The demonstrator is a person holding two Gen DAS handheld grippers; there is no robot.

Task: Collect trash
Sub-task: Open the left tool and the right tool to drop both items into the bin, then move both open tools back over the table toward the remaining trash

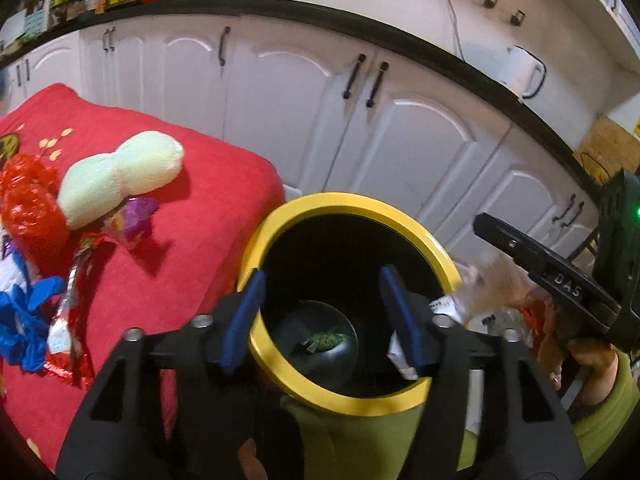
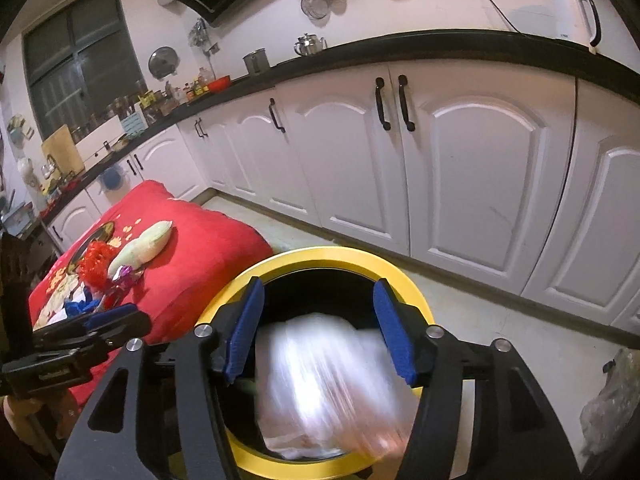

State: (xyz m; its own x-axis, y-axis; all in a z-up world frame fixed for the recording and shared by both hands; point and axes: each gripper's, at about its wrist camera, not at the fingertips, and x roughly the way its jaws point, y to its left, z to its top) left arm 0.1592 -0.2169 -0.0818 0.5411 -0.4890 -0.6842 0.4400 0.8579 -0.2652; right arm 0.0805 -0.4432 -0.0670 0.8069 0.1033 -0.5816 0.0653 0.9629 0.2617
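A bin with a yellow rim (image 1: 348, 202) (image 2: 328, 254) stands below both grippers, and a green crumpled scrap (image 1: 325, 340) lies at its bottom. My left gripper (image 1: 320, 280) hangs open over the mouth; a white scrap (image 1: 400, 358) sits by its right pad. My right gripper (image 2: 320, 292) stands open over the same bin with a blurred clear plastic bag (image 2: 328, 380) between its fingers, low in the mouth. Left of the bin, on a red cloth (image 1: 192, 240), lie a pale green foam bundle (image 1: 120, 176), red crinkled plastic (image 1: 28, 200), a purple wrapper (image 1: 134, 216) and blue plastic (image 1: 24, 316).
White cabinet doors (image 2: 460, 168) under a black counter (image 1: 360, 24) run behind the bin. A white kettle (image 2: 572, 12) stands on the counter. A clear plastic bag (image 2: 612, 396) lies on the floor to the right. A green-sleeved hand (image 1: 592, 364) holds the right gripper.
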